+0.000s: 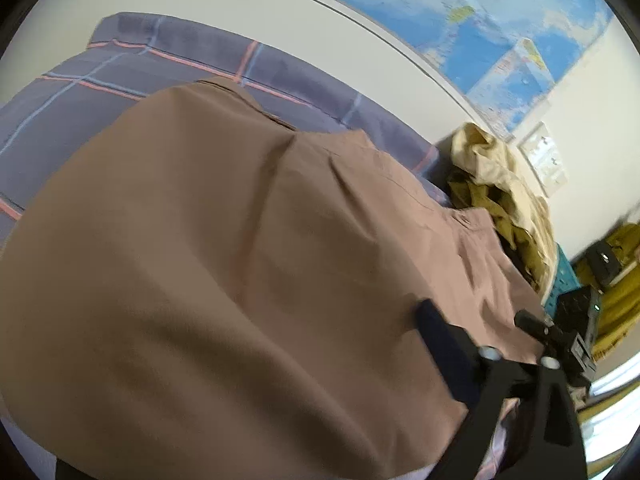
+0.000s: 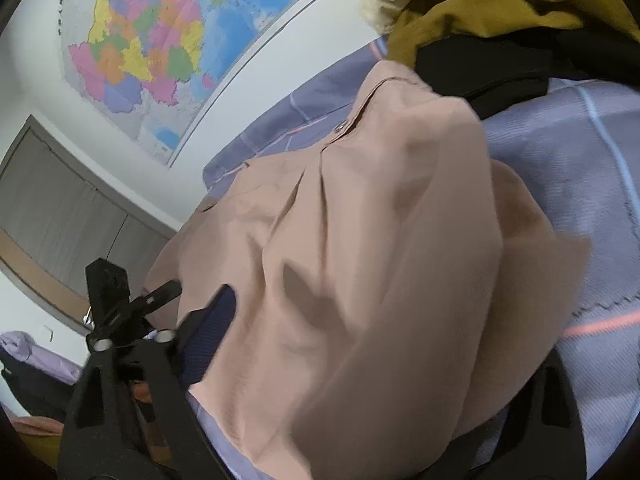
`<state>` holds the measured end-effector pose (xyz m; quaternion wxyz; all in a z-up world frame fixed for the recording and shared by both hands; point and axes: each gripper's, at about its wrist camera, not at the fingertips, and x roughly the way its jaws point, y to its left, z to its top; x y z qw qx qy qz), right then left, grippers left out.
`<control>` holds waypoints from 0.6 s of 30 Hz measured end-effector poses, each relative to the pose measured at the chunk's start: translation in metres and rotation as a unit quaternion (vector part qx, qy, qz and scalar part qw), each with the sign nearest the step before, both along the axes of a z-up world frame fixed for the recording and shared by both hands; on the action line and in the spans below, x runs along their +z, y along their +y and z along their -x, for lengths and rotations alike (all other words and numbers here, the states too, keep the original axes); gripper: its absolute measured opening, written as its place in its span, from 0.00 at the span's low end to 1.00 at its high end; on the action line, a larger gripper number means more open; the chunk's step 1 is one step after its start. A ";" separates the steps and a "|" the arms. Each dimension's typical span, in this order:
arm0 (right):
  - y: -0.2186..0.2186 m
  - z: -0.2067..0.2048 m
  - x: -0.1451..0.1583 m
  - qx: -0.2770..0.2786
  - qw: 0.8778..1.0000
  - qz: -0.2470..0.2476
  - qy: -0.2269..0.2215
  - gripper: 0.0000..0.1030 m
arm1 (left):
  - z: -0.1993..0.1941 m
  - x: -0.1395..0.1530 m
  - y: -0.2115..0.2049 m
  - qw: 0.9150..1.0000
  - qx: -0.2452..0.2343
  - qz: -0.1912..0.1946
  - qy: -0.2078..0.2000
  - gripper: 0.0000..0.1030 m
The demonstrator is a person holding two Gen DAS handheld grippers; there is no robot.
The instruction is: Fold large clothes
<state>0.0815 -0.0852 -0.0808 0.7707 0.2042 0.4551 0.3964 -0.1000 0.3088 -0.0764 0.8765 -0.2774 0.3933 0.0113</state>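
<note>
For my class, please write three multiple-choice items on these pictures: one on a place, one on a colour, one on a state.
1. Where is the map? A on the floor; B on the wall; C on a chair.
2. What colour is the garment in front? A tan; B red; C white.
3. How does the clothes pile lie? A stacked flat; B hung up; C heaped loose.

Answers:
1 B: it lies flat against the wall above the checked sheet.
2 A: tan cloth fills the middle of both views.
3 C: cream, olive and black pieces lie crumpled on one another.
</note>
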 end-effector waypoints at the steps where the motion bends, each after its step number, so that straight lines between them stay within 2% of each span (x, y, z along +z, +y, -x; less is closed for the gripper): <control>1: 0.000 -0.002 -0.003 0.000 1.000 -0.003 0.006 0.59 | -0.001 0.000 0.001 1.000 0.007 -0.008 0.003 0.70; 4: -0.002 -0.011 -0.007 0.000 1.000 -0.016 0.018 0.55 | -0.003 -0.001 0.004 1.000 0.007 -0.011 0.004 0.72; 7: 0.003 -0.015 -0.007 0.012 1.000 -0.013 0.018 0.58 | -0.009 -0.001 0.002 1.000 -0.006 0.001 0.000 0.87; 9: 0.008 -0.016 -0.006 0.015 1.000 -0.003 0.014 0.59 | -0.014 0.000 -0.004 1.000 -0.005 -0.024 0.006 0.87; 11: 0.012 -0.018 -0.005 0.017 1.000 0.002 0.015 0.50 | -0.018 0.000 -0.009 0.999 0.007 -0.053 0.010 0.80; 12: 0.014 -0.019 -0.006 0.018 1.000 0.005 0.017 0.22 | -0.018 0.000 -0.008 0.998 0.019 -0.061 0.013 0.66; 13: 0.017 -0.021 -0.010 0.022 0.999 0.008 0.026 0.15 | -0.018 0.000 -0.005 0.997 0.034 -0.064 0.018 0.52; 15: 0.017 -0.022 -0.012 0.026 0.999 -0.007 0.032 0.14 | -0.018 0.000 0.003 0.998 0.043 -0.039 0.019 0.38; 18: 0.021 -0.020 0.003 0.031 0.999 -0.015 0.019 0.12 | -0.019 0.006 0.008 0.998 0.038 -0.041 0.024 0.23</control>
